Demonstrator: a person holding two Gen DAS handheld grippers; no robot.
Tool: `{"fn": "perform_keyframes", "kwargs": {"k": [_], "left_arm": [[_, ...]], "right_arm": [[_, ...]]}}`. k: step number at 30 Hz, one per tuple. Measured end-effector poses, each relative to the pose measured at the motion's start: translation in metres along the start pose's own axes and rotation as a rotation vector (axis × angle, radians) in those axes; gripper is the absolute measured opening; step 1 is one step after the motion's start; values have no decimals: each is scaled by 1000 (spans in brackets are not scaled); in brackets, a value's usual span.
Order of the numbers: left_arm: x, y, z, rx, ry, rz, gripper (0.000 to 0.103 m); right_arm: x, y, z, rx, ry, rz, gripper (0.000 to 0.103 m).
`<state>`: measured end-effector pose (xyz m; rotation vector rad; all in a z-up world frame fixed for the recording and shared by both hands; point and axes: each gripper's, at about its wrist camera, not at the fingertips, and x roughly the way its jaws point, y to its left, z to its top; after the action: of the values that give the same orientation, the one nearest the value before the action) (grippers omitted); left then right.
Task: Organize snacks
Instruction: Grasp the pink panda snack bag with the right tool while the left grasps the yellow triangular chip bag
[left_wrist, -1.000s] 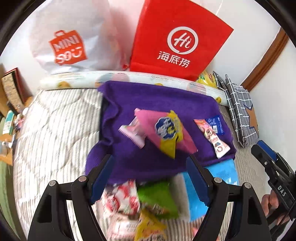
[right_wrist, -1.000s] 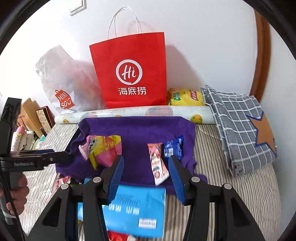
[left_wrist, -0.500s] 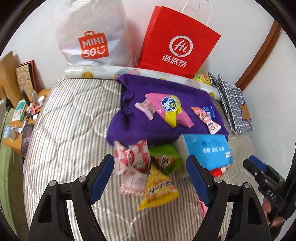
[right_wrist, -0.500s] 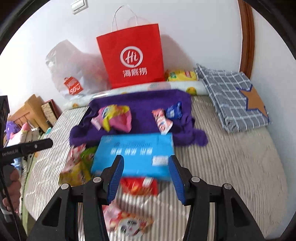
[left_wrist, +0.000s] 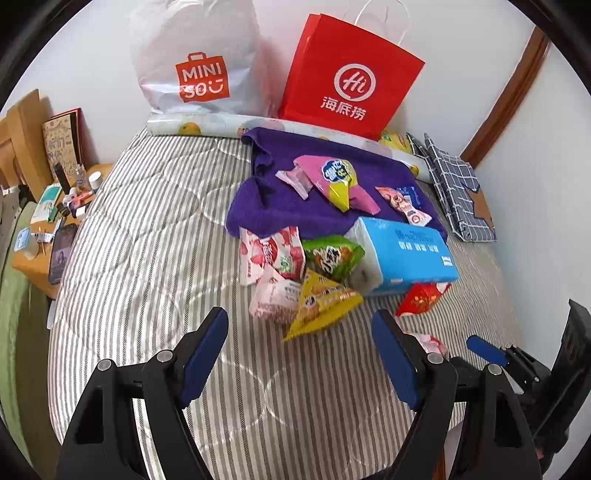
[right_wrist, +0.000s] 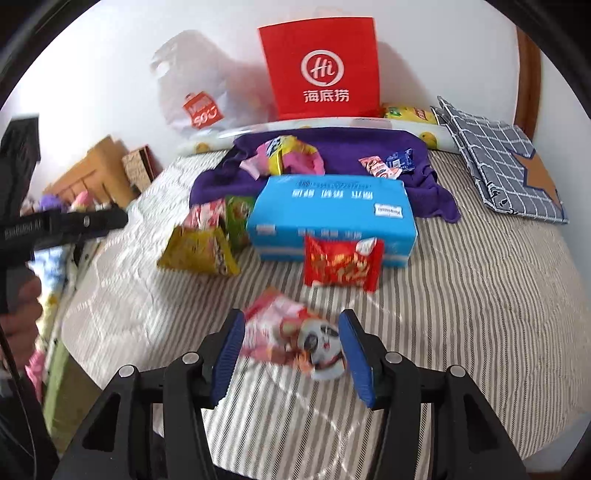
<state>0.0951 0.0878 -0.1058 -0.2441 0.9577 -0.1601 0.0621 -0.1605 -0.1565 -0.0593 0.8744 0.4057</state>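
A home bedroom: striped mattress (left_wrist: 147, 229), cluttered bedside table (left_wrist: 40, 258), shopping bags (left_wrist: 351, 74)

The white plastic bag (left_wrist: 192, 62) against the wall has an orange shopping-bag logo that says "MINI SO" with a little smiley. Next to it the red paper bag (left_wrist: 351, 74) shows a white circle with "Hi" in it and "海底捞" underneath. The left hand-held gripper (right_wrist: 66, 225) has small white lettering on its black body, looks like "GenRobot.AI". Print on the blue tissue pack (right_wrist: 332, 218) and snack wrappers is too small or blurry to read.
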Motion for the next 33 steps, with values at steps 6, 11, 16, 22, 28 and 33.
{"fn": "perform_keyframes", "kwargs": {"k": [6, 11, 16, 22, 28, 33], "left_arm": [[4, -7, -8, 17, 4, -8, 79], [11, -6, -7, 18, 10, -10, 79], [19, 2, -3, 2, 19, -6, 79], [30, 11, 0, -18, 37, -1, 79], [44, 13, -1, -14, 60, -17, 79], [48, 2, 0, 9, 58, -76, 79]], "right_arm": [[14, 0, -11, -45, 20, -39, 51], [30, -3, -8, -66, 39, -34, 52], [44, -1, 0, -89, 40, -13, 60], [67, 4, 0, -87, 99, 32, 58], [53, 3, -9, -67, 61, 41, 44], [32, -13, -14, -22, 22, 20, 44]]}}
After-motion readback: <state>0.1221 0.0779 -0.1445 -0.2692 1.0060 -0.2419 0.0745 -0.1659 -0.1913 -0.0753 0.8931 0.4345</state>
